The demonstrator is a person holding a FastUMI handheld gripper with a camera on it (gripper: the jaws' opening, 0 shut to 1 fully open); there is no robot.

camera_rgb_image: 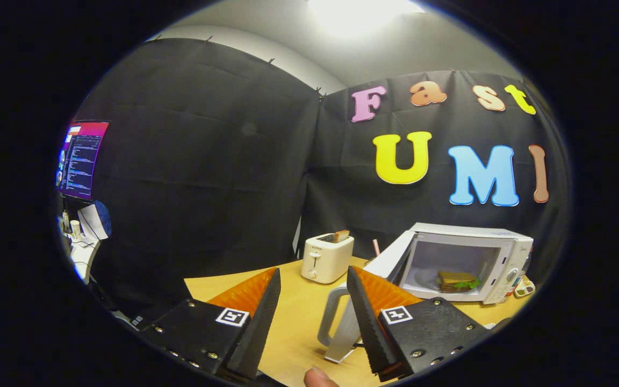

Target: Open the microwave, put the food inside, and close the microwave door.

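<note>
A white microwave (503, 252) stands on the wooden table (299, 328), beyond and to the right of my fingers. Its door (390, 258) hangs open toward me, with the white loop handle (331, 317) just ahead of my right finger. Inside the cavity a sandwich (455, 280) with green lettuce lies on the glass plate. My gripper (312, 279) is open above the table with nothing between its fingers. The right finger (366, 317) sits close beside the door's edge; whether it touches is unclear.
A white toaster (326, 257) with a slice of bread sticking out stands at the back of the table, beyond the fingers. A monitor (81, 158) and a cluttered desk are far off to the left. A fingertip (317, 378) shows below the gripper.
</note>
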